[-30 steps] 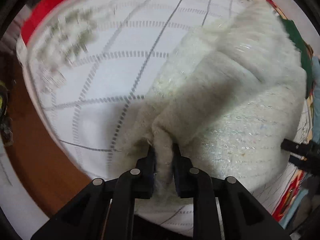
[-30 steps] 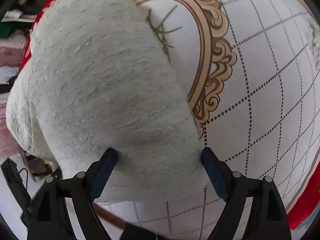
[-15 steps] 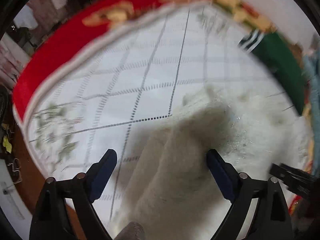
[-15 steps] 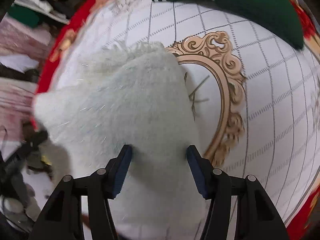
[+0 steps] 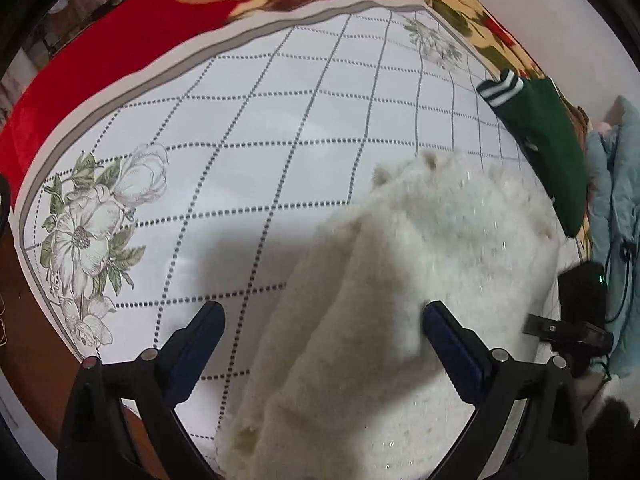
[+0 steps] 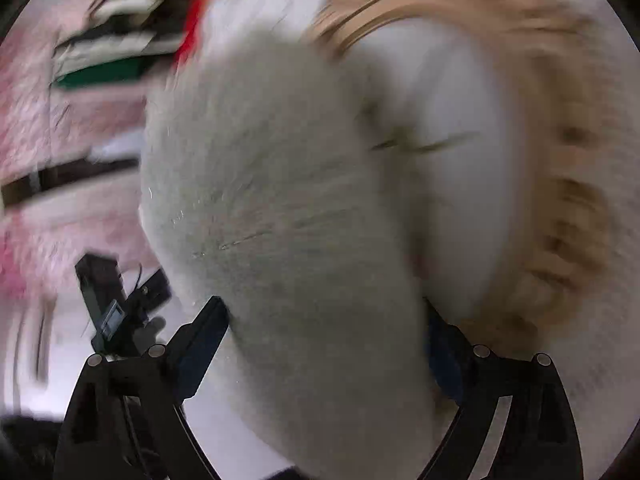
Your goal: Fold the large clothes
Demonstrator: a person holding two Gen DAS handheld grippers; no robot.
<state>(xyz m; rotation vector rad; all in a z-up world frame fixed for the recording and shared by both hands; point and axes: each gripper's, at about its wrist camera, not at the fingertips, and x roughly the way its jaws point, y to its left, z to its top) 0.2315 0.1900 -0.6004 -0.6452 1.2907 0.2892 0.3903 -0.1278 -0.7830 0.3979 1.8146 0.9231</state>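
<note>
A fluffy white garment point(image 5: 440, 260) lies bunched on the white grid-patterned bed cover point(image 5: 280, 120). My left gripper point(image 5: 323, 312) points steeply down over its near edge. Its jaws are opening wide, and the cloth lies between them with the left fingertip point(image 5: 208, 320) clear of it. In the blurred right wrist view the same white garment point(image 6: 280, 200) fills the gap of my right gripper point(image 6: 324, 308). Those jaws are opening too, and the right finger is partly hidden behind the fabric.
A dark green garment with striped cuffs point(image 5: 548, 140) lies at the far right, beside light blue cloth point(image 5: 616, 220). A red flowered blanket point(image 5: 120, 32) borders the cover. A gold ornament point(image 6: 560, 200) is printed on the cover. Brown wood point(image 5: 36, 340) shows off the left edge.
The left gripper released the pinched fold of white garment and spread wide, sliding across the bed. The right gripper narrowed on the garment, then widened, while swinging downward.
</note>
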